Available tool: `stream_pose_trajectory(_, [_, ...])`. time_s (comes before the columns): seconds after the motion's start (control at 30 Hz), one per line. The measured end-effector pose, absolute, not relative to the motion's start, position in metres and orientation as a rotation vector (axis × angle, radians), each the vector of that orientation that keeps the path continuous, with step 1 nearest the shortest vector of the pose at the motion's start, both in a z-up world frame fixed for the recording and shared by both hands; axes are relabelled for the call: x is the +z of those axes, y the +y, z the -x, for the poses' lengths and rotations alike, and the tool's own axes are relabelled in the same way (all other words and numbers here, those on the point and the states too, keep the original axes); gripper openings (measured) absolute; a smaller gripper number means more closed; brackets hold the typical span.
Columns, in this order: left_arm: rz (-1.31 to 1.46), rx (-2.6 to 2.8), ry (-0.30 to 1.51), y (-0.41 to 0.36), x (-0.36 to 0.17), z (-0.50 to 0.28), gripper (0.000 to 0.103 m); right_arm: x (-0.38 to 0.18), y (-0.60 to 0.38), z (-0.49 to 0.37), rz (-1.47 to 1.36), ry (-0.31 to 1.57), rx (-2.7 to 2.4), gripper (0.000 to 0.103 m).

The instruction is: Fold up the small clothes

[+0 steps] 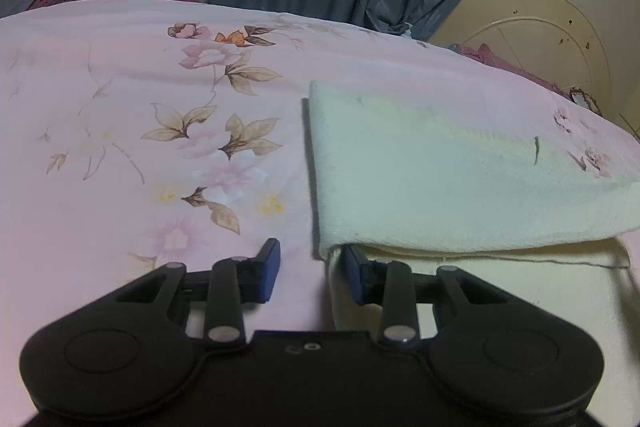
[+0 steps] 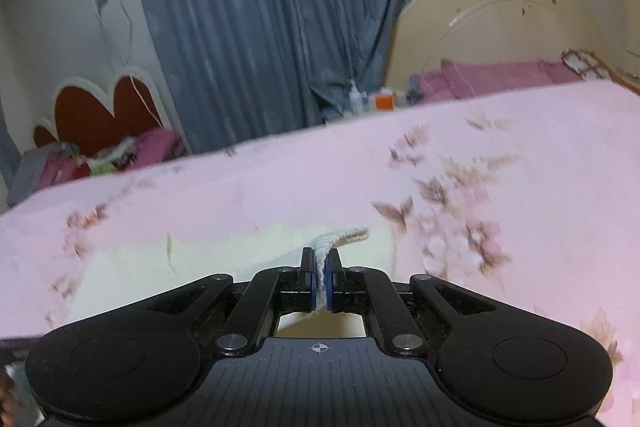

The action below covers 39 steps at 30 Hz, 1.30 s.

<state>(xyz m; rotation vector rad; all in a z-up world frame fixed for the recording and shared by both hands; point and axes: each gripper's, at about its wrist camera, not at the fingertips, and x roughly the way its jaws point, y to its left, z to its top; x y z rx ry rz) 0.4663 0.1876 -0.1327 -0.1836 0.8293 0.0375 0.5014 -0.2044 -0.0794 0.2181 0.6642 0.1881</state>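
Observation:
A cream knitted garment [image 1: 440,179] lies folded on the pink floral bedsheet [image 1: 120,107], right of centre in the left wrist view. My left gripper [image 1: 311,251] sits at the garment's near left corner with its jaws apart. Its right finger [image 1: 354,267] is tucked under the cloth's lifted edge, and its left finger [image 1: 270,267] is over bare sheet. In the right wrist view, my right gripper [image 2: 319,259] is shut on a ribbed hem [image 2: 344,237] of the same garment [image 2: 240,251] and holds it pulled up off the bed.
A blue curtain [image 2: 260,27] hangs behind the bed. A cream rounded headboard [image 2: 500,39] with pink bedding stands at the right, and a red scalloped headboard [image 2: 100,115] with piled clothes at the left. Small bottles [image 2: 356,99] stand past the bed's far edge.

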Motion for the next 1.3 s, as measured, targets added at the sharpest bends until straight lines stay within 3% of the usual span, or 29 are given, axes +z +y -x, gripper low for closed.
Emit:
stream_pose_trajectory(0.43, [0.155, 0.008, 0.840, 0.188, -0.133, -0.467, 0.034, -0.135, -0.212, -0.502, -0.201, 0.826, 0.133, 0.003])
stream_pose_trajectory(0.53, [0.149, -0.045, 0.850, 0.193, -0.131, -0.466, 0.040, -0.139, -0.215, -0.503, -0.198, 0.849, 0.125, 0.004])
stream_pose_trajectory(0.57, [0.177, -0.060, 0.850, 0.200, -0.127, -0.463, 0.041, -0.138, -0.216, -0.503, -0.192, 0.855, 0.107, 0.015])
stream_pose_trajectory(0.6, [0.197, -0.045, 0.826, 0.206, -0.122, -0.458, 0.045, -0.134, -0.217, -0.501, -0.173, 0.845, 0.065, 0.044])
stream_pose_trajectory(0.63, [0.200, -0.029, 0.779, 0.209, -0.115, -0.452, 0.049, -0.126, -0.220, -0.494, -0.161, 0.785, 0.027, 0.051])
stream_pose_trajectory(0.73, [0.192, -0.061, 0.703, 0.206, -0.101, -0.459, 0.048, -0.109, -0.225, -0.491, -0.196, 0.717, 0.063, 0.051])
stream_pose_trajectory(0.77, [0.193, -0.084, 0.694, 0.201, -0.100, -0.467, 0.048, -0.108, -0.221, -0.497, -0.185, 0.716, 0.082, 0.044])
stream_pose_trajectory(0.8, [0.188, -0.108, 0.690, 0.194, -0.099, -0.479, 0.048, -0.109, -0.216, -0.503, -0.173, 0.726, 0.098, 0.029])
stream_pose_trajectory(0.87, [0.162, -0.149, 0.674, 0.178, -0.102, -0.506, 0.047, -0.114, -0.200, -0.518, -0.150, 0.756, 0.138, 0.019])
stream_pose_trajectory(1.1, [0.062, -0.141, 0.716, 0.165, -0.131, -0.576, 0.049, -0.145, -0.164, -0.556, -0.009, 0.800, 0.243, 0.019])
stream_pose_trajectory(1.3, [0.036, -0.158, 0.725, 0.190, -0.136, -0.571, 0.050, -0.152, -0.194, -0.567, -0.020, 0.840, 0.145, 0.020])
